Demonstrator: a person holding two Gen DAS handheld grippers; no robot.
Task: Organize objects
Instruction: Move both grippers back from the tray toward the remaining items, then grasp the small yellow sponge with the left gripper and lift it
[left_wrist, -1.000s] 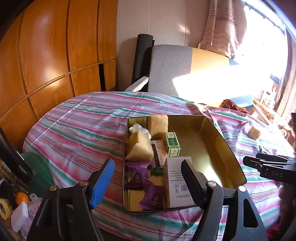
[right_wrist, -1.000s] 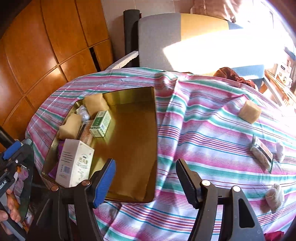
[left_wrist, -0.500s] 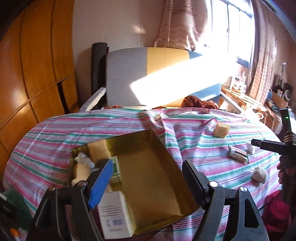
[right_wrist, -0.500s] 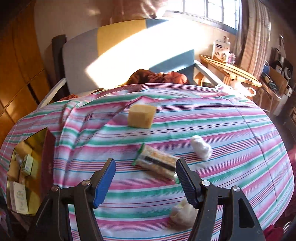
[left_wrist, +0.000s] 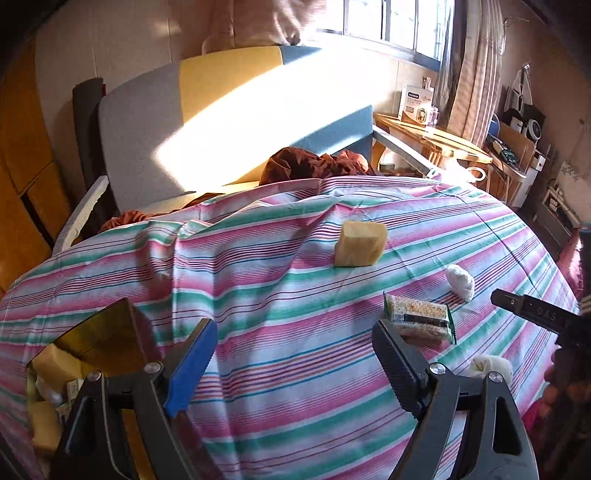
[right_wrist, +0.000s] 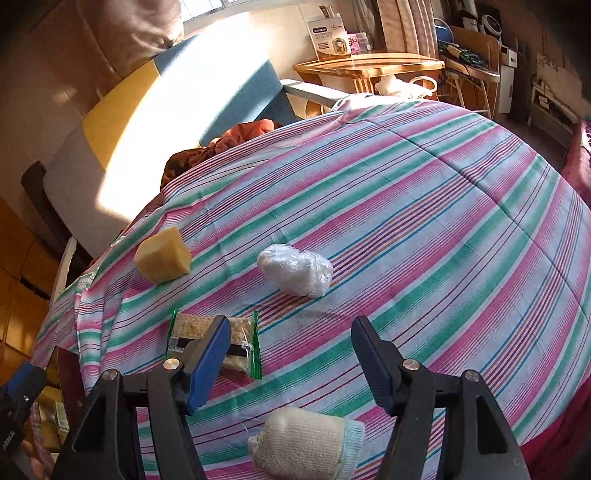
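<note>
Two hand-held grippers hang over a round table under a pink, green and white striped cloth (right_wrist: 424, 206), lit by low sun. Four loose things lie on it: a yellow sponge (right_wrist: 162, 255), a white plastic-wrapped bundle (right_wrist: 295, 269), a cracker pack (right_wrist: 236, 350) in green-edged wrap, and a rolled sock (right_wrist: 306, 445) nearest the person. The gold tin (left_wrist: 99, 336) that takes them sits at the table's left, already part filled. The right gripper (right_wrist: 288, 354) is spread and holds nothing; it points down at bare cloth between the pack, the bundle and the sock. The left gripper (left_wrist: 291, 358) is also empty, its jaws opening over bare cloth, with the pack just beyond its right finger. The step in hand looks like choosing the next item to carry to the tin. To do it well, each gripper probably should take the thing closest to it: the right one the sock or the bundle, the left one the pack. The pack lies flat, so the fingers would need to straddle its narrow width and press near the cloth without pinching fabric. The sock and bundle are soft and should give under the pads. There is open cloth all round the items, but the sock lies near the table's front edge, and the two grippers are close enough to cross paths.
</note>
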